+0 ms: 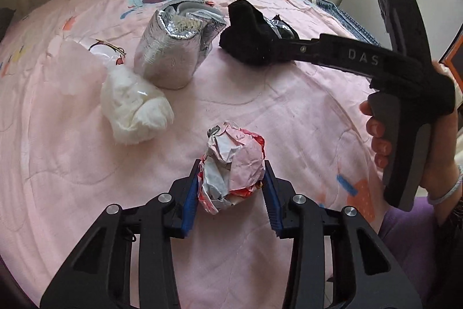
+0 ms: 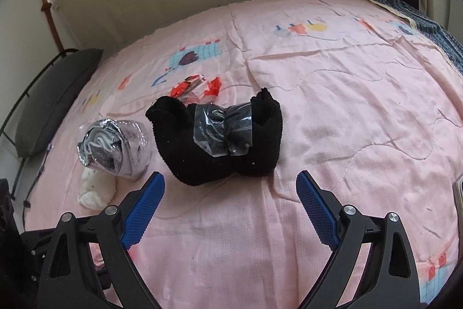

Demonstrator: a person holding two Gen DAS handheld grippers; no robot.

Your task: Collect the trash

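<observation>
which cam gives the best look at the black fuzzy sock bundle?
Right wrist: black sock bundle sits centred and unblocked, its clear plastic band visible. Left wrist shows it farther off, its right end hidden behind the right gripper.

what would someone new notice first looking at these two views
Probably the crumpled red and white wrapper clamped in the left tool, low in the left wrist view. Next, the black fuzzy bundle banded with clear plastic lies mid-bed ahead of the open right tool, the silver foil bag left of it.

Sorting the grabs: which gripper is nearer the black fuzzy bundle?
Right. The right gripper hangs open just short of the black fuzzy bundle; the left gripper clamps crumpled paper farther back.
</observation>
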